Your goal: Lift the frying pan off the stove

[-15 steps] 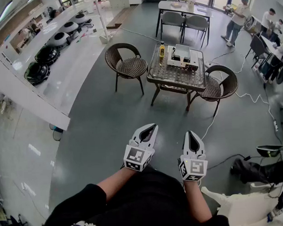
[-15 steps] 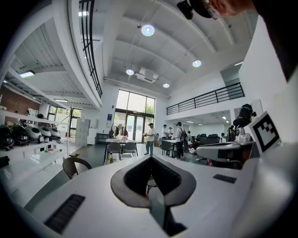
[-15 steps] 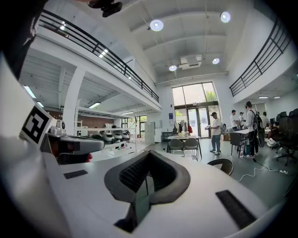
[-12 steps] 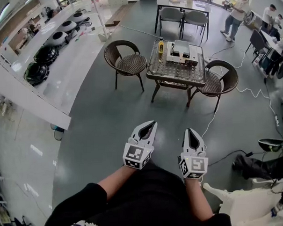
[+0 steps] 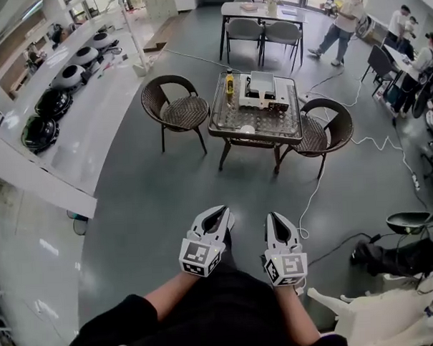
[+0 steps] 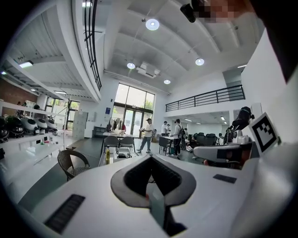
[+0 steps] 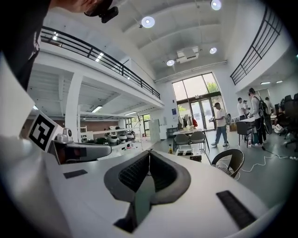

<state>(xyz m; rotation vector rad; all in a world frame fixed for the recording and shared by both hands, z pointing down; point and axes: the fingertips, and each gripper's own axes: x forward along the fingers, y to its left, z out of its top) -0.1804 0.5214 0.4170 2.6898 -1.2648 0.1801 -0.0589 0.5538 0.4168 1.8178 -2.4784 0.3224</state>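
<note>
A small white stove [image 5: 267, 90] stands on a glass-topped table [image 5: 251, 124] far ahead in the head view, with a yellow bottle [image 5: 229, 82] beside it. No frying pan can be made out at this distance. My left gripper [image 5: 222, 213] and right gripper [image 5: 273, 218] are held side by side close to my body, well short of the table, both shut with nothing in them. In the left gripper view the jaws [image 6: 150, 157] meet at the tip. The right gripper view shows its jaws [image 7: 149, 152] shut too, with the stove [image 7: 188, 153] small beyond them.
Wicker chairs [image 5: 175, 106] [image 5: 330, 128] flank the table. A white cable [image 5: 314, 189] runs across the grey floor to it. A long white counter [image 5: 86, 131] with round appliances lies on the left. People [image 5: 337, 20] stand by a far dining table [image 5: 260, 15]. Dark gear [image 5: 406, 253] lies at right.
The head view has shifted: table and chairs slid left and slightly down the frame. Both grippers sit lower in the frame and remain shut and side by side.
</note>
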